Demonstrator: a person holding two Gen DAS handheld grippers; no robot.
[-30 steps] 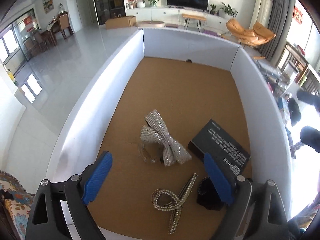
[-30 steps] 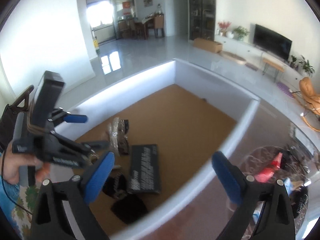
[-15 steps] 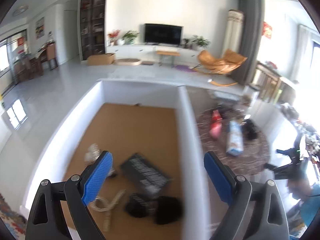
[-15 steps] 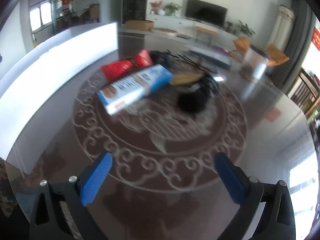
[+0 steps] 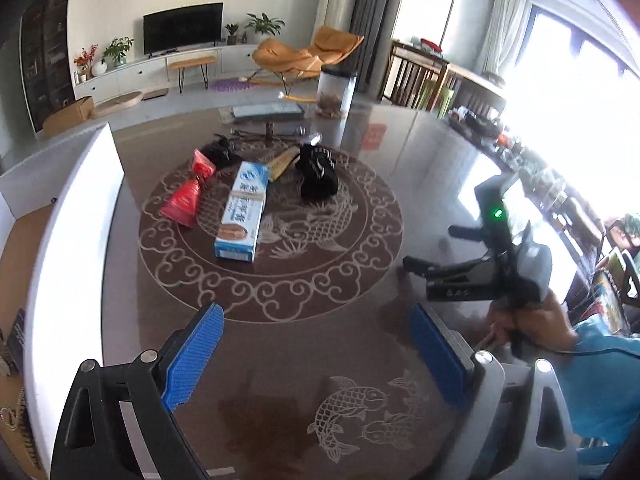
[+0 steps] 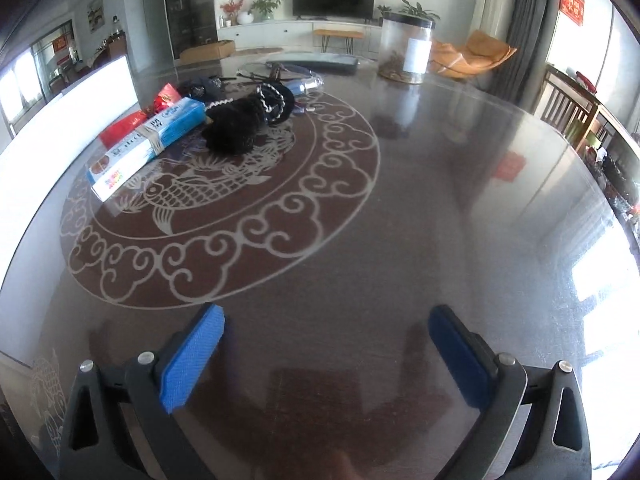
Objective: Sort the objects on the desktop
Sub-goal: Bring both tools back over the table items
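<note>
Both the left gripper and right gripper hover wide apart, empty, over the glass table; blue carton (biscuits, perhaps) lies beyond.

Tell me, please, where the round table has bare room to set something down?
The near half of the table is bare, from the scroll ring to the right tongs, as is its right side. It is crowded at far left: the blue box, red packets and black bag lie close together.

Bright sun comes in through the windows on the right and washes them white. The shiny table shows glare. Edges bend round, with dark corners.
</note>
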